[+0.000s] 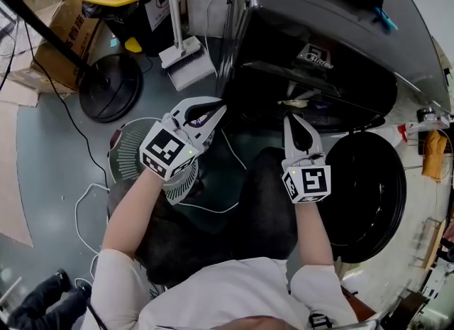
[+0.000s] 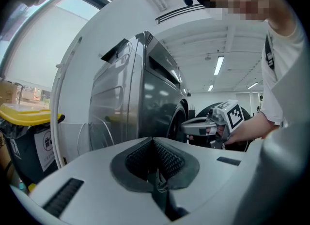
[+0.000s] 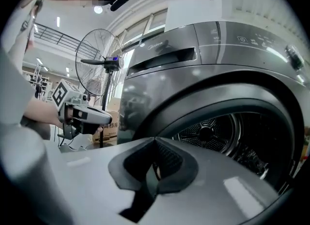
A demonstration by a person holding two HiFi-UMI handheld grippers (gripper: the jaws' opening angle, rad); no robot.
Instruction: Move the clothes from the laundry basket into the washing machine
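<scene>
The washing machine stands just ahead of the person with its front towards them. Its round door is swung open to the right, and the right gripper view looks into the perforated drum. The dark mass under the forearms is too dim to tell basket from clothes. Both forearms reach forward side by side, nearly level. The left gripper and the right gripper each have their jaws closed on nothing.

A fan stands left of the washing machine.
</scene>
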